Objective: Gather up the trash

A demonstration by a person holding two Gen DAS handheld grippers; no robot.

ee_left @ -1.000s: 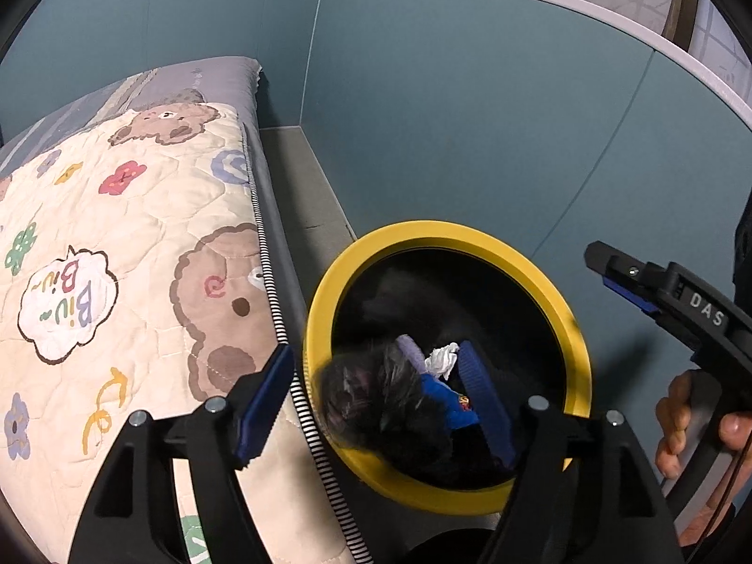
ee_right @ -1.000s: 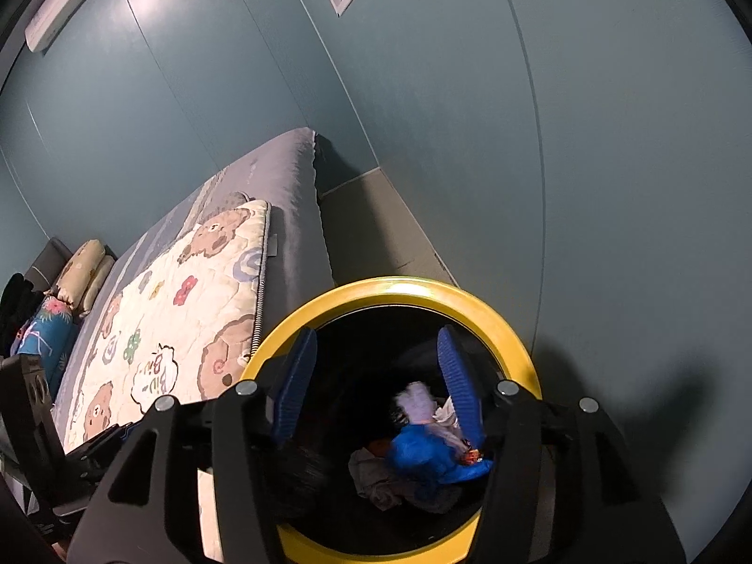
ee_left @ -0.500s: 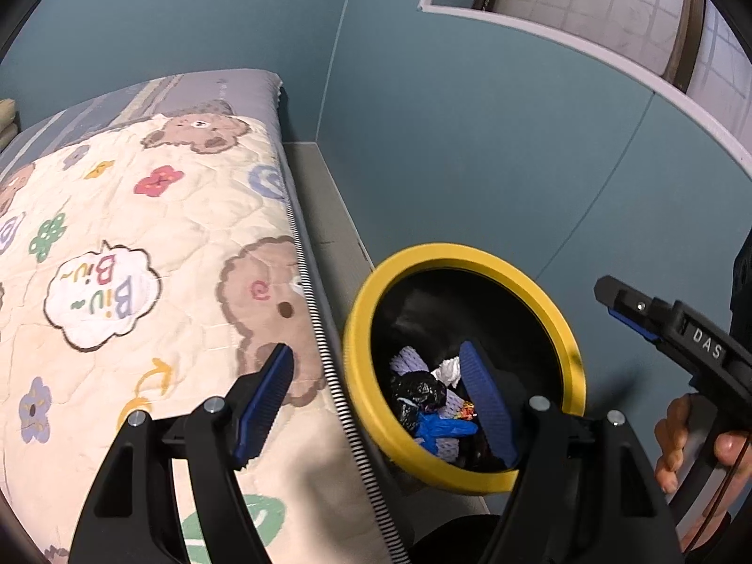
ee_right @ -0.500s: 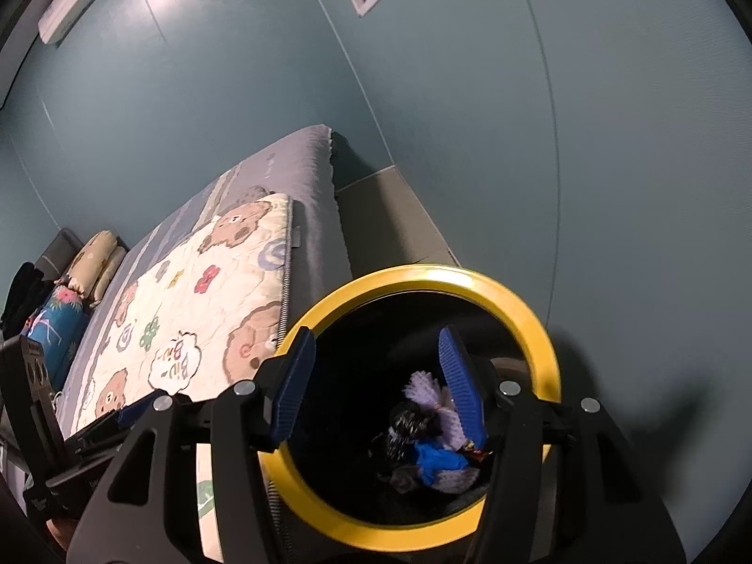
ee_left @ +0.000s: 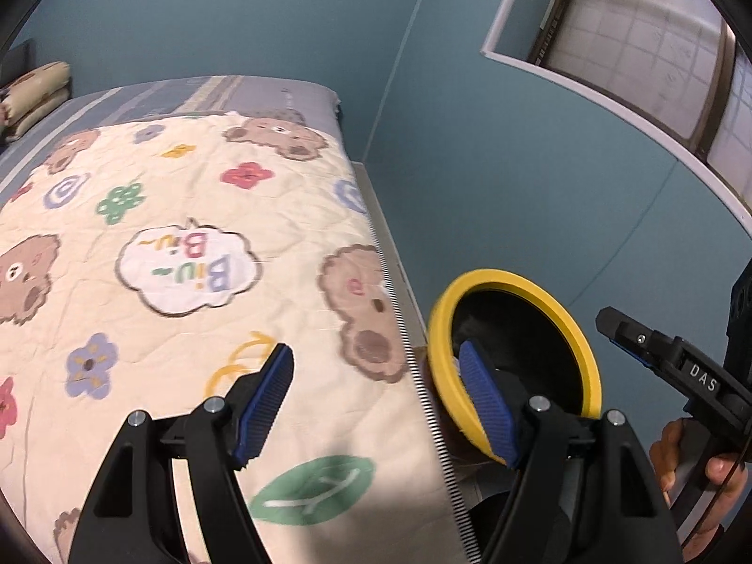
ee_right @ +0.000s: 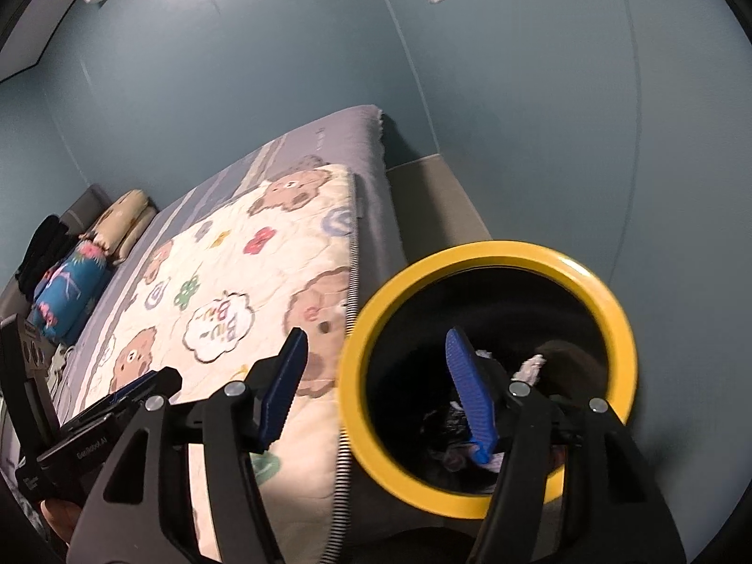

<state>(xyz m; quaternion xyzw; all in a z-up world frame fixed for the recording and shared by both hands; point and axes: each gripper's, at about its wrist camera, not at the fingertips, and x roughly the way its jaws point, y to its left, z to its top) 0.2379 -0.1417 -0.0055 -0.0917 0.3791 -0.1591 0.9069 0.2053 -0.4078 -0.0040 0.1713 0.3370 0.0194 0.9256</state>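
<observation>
Trash lies dim, half-hidden in the bin; both tools gape empty, right tool just widening.

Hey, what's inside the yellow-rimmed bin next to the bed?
In the bin, dark crumpled trash and pale scraps lie at the bottom. The right tool's blue pad and shadow hide the rest.

Bin rim: yellow plastic, smooth, glossy highlight on the far right.
Bin liner: black, matt.
Quilt: stitched cloth, soft, matt, printed bears and flowers.
Gripper pads: blue, ribbed, rubbery look.
Gripper frames: black matt plastic, metal screw heads.
Wall: teal, smooth, faint sheen.
</observation>
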